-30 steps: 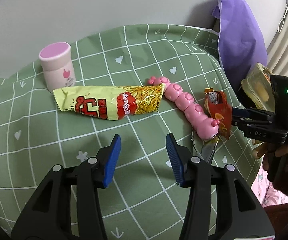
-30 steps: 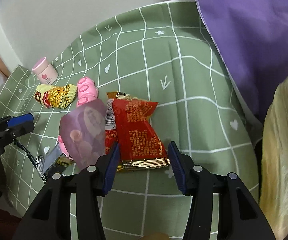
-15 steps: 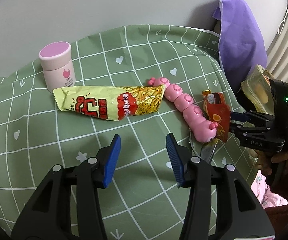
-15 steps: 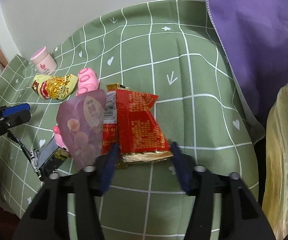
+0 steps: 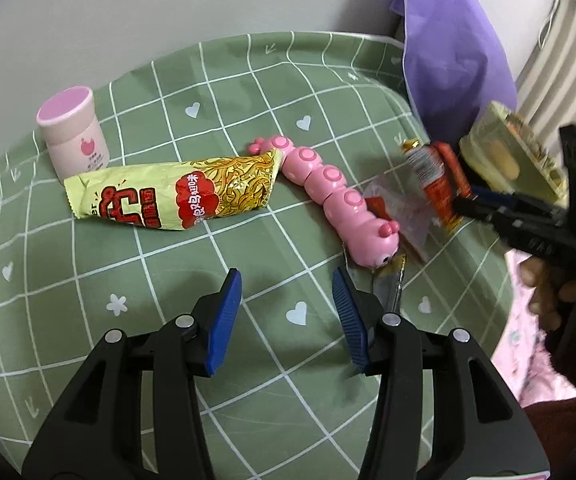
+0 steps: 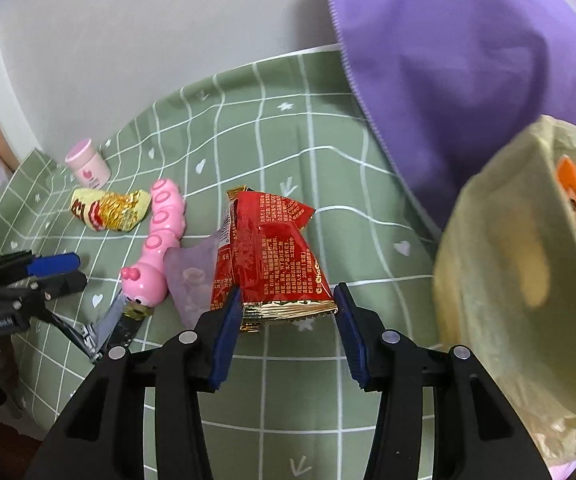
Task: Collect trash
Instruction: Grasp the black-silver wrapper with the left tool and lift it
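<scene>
right gripper (image 6: 286, 316) blue pads pinching the gold crimped end of a red foil snack wrapper (image 6: 274, 252), lifted off the green checked tablecloth (image 6: 315, 152), long axis pointing away, left gripper (image 5: 288, 312) half open, holding nothing, yellow noodle packet (image 5: 176, 196) lying crosswise beyond

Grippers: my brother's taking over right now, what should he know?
Left gripper: open, empty, over the green cloth.
Right gripper: gripping the red wrapper, with the yellow bag to its right.
Done: the bag already holds some packets.
Left: bag the red one, then the clear wrapper beside it, the yellow noodle wrapper and the silver wrapper under the pink caterpillar toy.
</scene>
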The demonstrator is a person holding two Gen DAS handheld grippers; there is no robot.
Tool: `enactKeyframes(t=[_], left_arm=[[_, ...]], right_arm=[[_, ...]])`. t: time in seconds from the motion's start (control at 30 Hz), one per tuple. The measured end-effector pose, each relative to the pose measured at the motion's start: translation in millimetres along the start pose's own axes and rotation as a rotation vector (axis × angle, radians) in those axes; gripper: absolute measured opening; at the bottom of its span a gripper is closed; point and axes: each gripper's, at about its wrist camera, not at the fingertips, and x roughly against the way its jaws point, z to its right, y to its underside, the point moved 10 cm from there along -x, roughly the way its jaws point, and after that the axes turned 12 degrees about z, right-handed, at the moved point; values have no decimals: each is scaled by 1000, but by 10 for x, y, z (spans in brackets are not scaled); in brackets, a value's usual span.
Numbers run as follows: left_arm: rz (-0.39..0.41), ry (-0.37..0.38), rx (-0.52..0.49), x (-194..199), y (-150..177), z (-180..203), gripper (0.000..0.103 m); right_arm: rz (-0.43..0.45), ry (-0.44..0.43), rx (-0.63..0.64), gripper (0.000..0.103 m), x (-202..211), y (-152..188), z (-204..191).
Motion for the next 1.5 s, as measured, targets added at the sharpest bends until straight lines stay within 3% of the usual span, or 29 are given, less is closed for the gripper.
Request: enactKeyframes(t=[0.13,0.33,0.4,0.5,0.6,0.67,0.73,0.83,0.9,0.97,1.13,1.4,1.5], left_arm=[[13,-50,-30,31,-31,-92,45],[14,-120,44,40,-21,-393,45],[11,-86,82,34,-20,-383,45],[23,48,83,84,-50,-137,45],[29,171,-23,174,-51,221,51],[20,209,-114,196,-1,434,51],[-4,198,-181,144,65,580,51],[-49,107,-256,-19,173,630,51],[-79,85,-264,-83,232,625,50],[-90,100,-239,-92,256,623,47],[-93,122,-223,-70,238,627,26],[-66,165,-215,18,182,707,6],[-36,168,-192,63,102,672,3]], right_arm=[[33,15,-4,44,112,-60,34],[59,23,-14,44,284,-43,81],[55,25,-23,44,319,7,109],[49,28,-30,44,354,71,123],[50,27,-36,44,403,111,141],[51,30,-40,44,434,131,155],[50,30,-46,44,450,146,167],[47,30,-48,44,471,176,174],[46,32,-45,44,489,191,172],[44,34,-48,44,503,213,181],[43,37,-62,44,528,247,214],[55,34,-57,44,566,221,186],[64,35,-58,44,592,200,192]])
